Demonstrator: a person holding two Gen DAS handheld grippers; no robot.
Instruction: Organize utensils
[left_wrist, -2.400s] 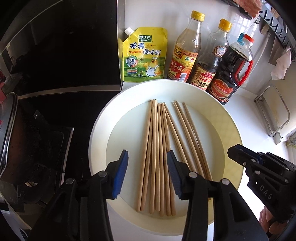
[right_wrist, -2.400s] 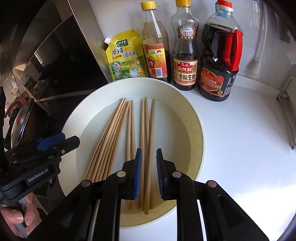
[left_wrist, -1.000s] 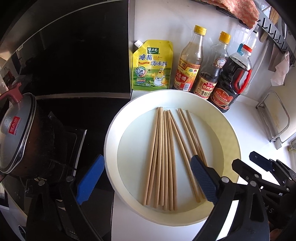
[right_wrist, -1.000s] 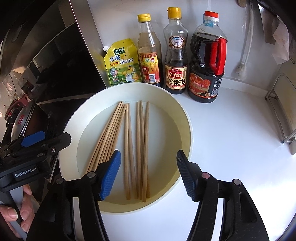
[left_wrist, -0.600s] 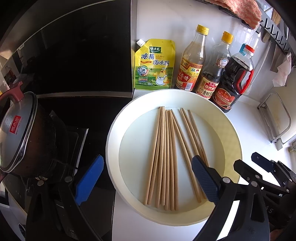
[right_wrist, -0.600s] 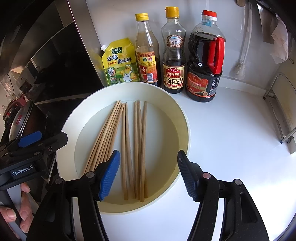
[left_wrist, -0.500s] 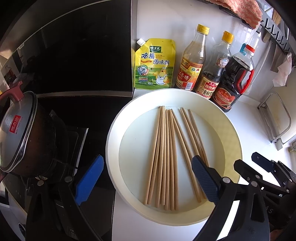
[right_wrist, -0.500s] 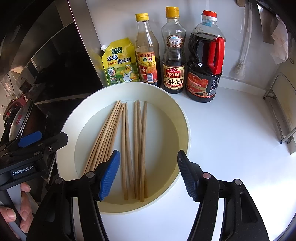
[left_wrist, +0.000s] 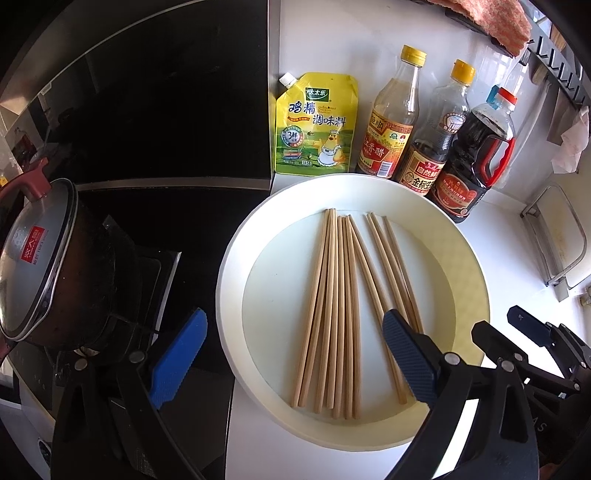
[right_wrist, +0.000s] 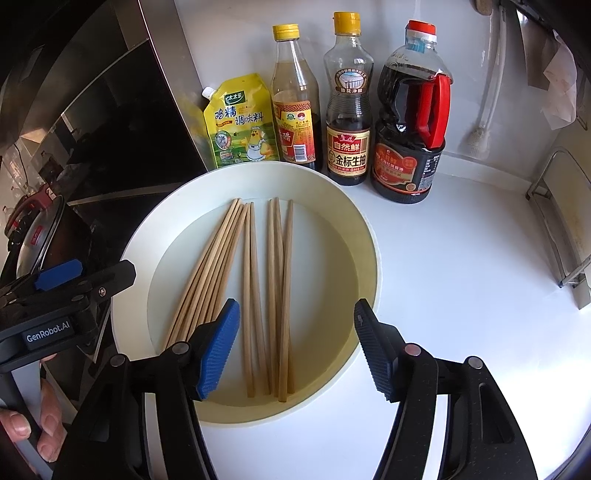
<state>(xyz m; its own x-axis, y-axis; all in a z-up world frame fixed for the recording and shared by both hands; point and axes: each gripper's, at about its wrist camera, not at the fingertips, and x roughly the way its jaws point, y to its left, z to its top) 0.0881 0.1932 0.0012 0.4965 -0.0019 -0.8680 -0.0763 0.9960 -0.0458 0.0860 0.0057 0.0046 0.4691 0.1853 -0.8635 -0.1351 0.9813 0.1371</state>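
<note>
Several wooden chopsticks (left_wrist: 338, 310) lie side by side in a wide cream bowl (left_wrist: 465, 258) on the white counter; they also show in the right wrist view (right_wrist: 273, 288), in the bowl (right_wrist: 365, 243). My left gripper (left_wrist: 291, 354) is open and empty, held above the bowl's near left edge. My right gripper (right_wrist: 295, 350) is open and empty above the bowl's near right part. Each gripper shows at the edge of the other's view.
Behind the bowl stand a yellow seasoning pouch (left_wrist: 317, 125), a vinegar bottle (left_wrist: 393, 122), a soy sauce bottle (left_wrist: 436, 140) and a large dark jug with a red handle (left_wrist: 476, 162). A lidded pot (left_wrist: 40, 254) sits on the black stove at left. A metal rack (right_wrist: 561, 221) is at right.
Both grippers have opened wide and drawn back and up from the chopsticks since 2.4 s ago. In the last half second almost nothing has moved.
</note>
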